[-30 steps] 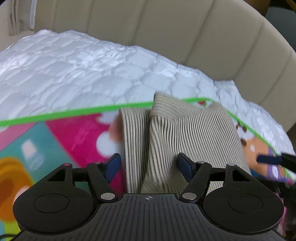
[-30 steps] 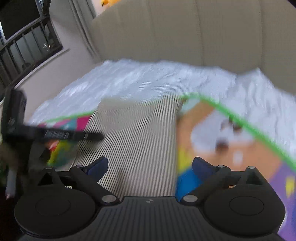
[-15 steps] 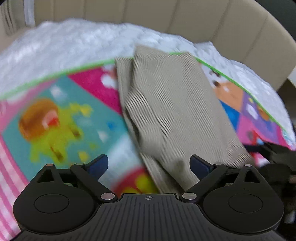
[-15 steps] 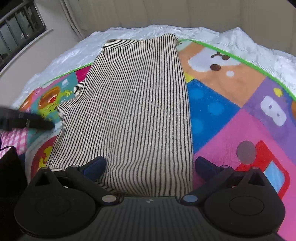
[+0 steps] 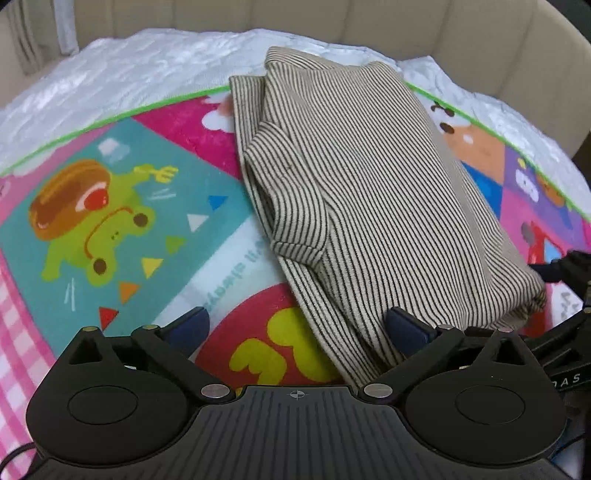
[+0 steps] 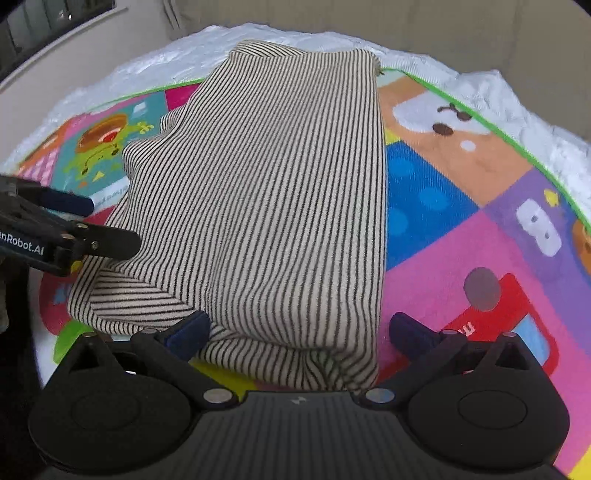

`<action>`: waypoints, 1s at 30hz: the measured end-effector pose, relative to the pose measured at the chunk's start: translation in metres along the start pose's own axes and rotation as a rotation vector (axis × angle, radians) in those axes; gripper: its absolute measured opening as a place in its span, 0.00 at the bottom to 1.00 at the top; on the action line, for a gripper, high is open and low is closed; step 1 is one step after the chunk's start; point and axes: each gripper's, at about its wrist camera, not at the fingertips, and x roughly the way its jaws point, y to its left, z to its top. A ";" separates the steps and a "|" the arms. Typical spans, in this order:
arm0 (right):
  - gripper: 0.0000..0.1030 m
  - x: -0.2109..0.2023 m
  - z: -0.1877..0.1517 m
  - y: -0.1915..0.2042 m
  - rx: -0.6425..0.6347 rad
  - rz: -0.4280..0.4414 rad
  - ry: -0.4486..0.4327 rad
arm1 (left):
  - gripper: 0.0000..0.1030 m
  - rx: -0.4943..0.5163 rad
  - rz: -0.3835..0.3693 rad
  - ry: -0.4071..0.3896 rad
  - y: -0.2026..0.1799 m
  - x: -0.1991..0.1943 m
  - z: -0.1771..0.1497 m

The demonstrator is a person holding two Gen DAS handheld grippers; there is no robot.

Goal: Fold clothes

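A beige garment with thin black stripes lies folded into a long strip on a colourful play mat; a sleeve fold shows on its left side. My left gripper is open and empty, just above the garment's near left corner. In the right wrist view the same garment fills the middle. My right gripper is open and empty, its fingers astride the garment's near edge. The left gripper's fingers show at the left edge of that view.
The mat lies on a white quilted mattress with a beige padded headboard behind. The mat's green border runs near the garment's far end. A wall and a window rail are at the far left.
Both grippers have pulled back toward the near end of the garment and lowered. The left gripper's jaws opened wider. The garment lies flat and folded lengthwise.
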 end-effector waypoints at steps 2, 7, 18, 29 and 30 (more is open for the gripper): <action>1.00 -0.004 -0.001 0.001 0.003 -0.005 -0.016 | 1.00 -0.009 -0.005 0.000 0.001 0.000 0.000; 1.00 -0.037 -0.011 0.031 -0.160 -0.057 -0.195 | 1.00 -0.029 -0.015 -0.001 0.004 -0.002 -0.001; 0.99 -0.015 -0.039 0.090 -0.603 -0.063 -0.240 | 1.00 -0.098 -0.047 -0.019 0.017 -0.008 0.001; 0.93 -0.007 0.002 -0.005 0.086 0.173 -0.143 | 1.00 -0.086 -0.274 -0.111 0.025 -0.033 0.001; 0.93 -0.006 0.003 -0.010 0.120 0.191 -0.139 | 1.00 -0.043 -0.283 -0.117 0.019 -0.035 0.000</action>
